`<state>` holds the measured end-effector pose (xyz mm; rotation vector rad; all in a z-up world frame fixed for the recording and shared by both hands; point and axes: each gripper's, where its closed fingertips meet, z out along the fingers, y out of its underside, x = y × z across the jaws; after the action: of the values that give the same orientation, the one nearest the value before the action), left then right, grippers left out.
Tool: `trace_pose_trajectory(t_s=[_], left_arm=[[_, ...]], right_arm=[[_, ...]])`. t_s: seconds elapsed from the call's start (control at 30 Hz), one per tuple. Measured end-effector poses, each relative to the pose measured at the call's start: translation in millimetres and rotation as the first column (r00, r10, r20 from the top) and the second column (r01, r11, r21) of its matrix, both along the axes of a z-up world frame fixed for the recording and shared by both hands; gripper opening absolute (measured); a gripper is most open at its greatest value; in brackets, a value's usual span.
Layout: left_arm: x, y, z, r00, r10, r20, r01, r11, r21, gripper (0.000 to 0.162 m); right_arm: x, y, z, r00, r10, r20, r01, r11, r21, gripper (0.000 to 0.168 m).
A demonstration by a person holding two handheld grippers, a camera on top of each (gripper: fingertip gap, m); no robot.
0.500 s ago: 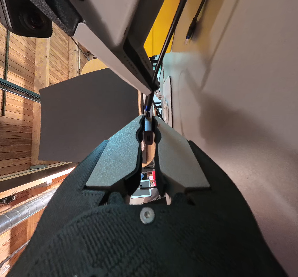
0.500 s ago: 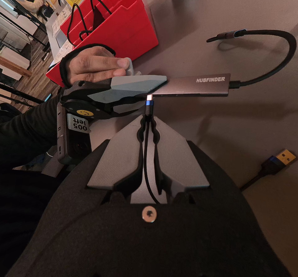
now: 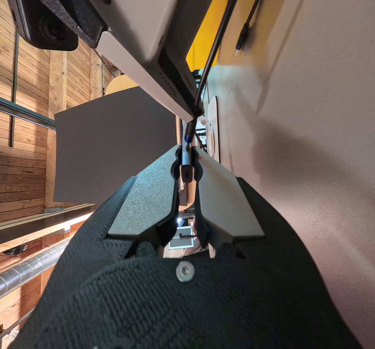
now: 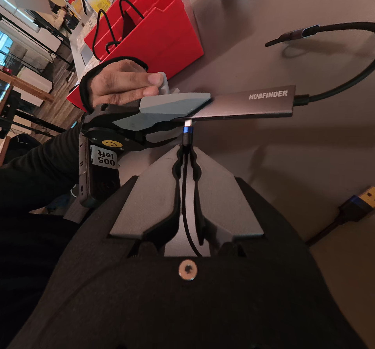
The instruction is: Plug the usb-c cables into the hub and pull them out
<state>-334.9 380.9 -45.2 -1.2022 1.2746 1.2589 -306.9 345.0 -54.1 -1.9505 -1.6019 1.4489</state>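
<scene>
1. Right wrist view: one red plastic bin stands on the grey table behind the left gripper. The bin holds a loop of black cable and a dark flat piece; the remaining contents are hidden by its wall.
2. The right gripper is closed narrowly on the black USB-C cable with a blue collar and silver tip. The cable runs back between the fingers toward the gripper body.
3. The silver tip sits at the edge of the flat grey metal hub, at one of its side ports. How deep the tip sits cannot be told.
4. The left gripper clamps the near end of the hub and holds it above the table. A person's hand in a black sleeve grips its handle.
5. In the left wrist view, the left gripper shows the hub end-on between its fingers, with the blue-collared plug just beyond.
6. The hub's own thick black lead curves to a free plug that is blurred.
7. One gold-tipped USB-A plug lies on the table at the right, cut off by the frame edge.
8. Count: two grippers, one hub, one bin. In the left wrist view a second loose plug lies on the table.
</scene>
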Motion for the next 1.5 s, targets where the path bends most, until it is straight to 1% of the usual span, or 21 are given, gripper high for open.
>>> trace_pose_trajectory(t_s=[0.3,0.67,0.83,0.93,1.1,1.23,1.37,1.5], left_arm=[[0.7,0.7,0.1,1.0,-0.001,-0.004,0.001,1.0,0.003,0.007],[0.8,-0.8,-0.7,0.999,0.011,0.035,-0.01,1.0,-0.015,0.007],[-2.5,1.4,-5.3,0.997,0.057,0.06,-0.054,0.997,-0.046,0.007],[-3.8,0.5,-8.3,0.993,0.081,0.083,-0.075,0.995,-0.071,0.006],[-5.2,-0.6,-18.0,0.994,0.093,0.065,-0.086,0.991,-0.101,0.006],[-10.3,-1.0,-18.4,0.988,0.122,0.091,-0.111,0.987,-0.116,0.005],[-11.5,-0.3,-23.1,0.987,0.14,0.081,-0.129,0.983,-0.13,0.005],[-14.1,1.9,-18.8,0.986,0.139,0.095,-0.129,0.985,-0.112,0.006]], right_arm=[[-1.0,2.9,-1.0,1.0,-0.003,0.005,0.003,1.0,-0.006,0.003],[-2.1,3.2,3.5,1.0,-0.007,-0.025,0.004,0.989,-0.145,0.004],[-5.1,6.3,0.2,0.998,-0.055,-0.039,0.051,0.993,-0.108,0.003],[-6.1,6.5,-1.3,0.997,-0.066,-0.05,0.059,0.991,-0.12,0.003],[-8.4,7.5,-7.6,0.996,-0.071,-0.051,0.063,0.988,-0.143,0.002],[-13.2,8.3,-6.0,0.994,-0.08,-0.073,0.069,0.986,-0.151,0.001],[-15.1,7.6,-10.9,0.994,-0.09,-0.069,0.079,0.985,-0.154,0.001],[-17.1,10.0,-7.4,0.99,-0.101,-0.096,0.083,0.98,-0.179,0.001]])
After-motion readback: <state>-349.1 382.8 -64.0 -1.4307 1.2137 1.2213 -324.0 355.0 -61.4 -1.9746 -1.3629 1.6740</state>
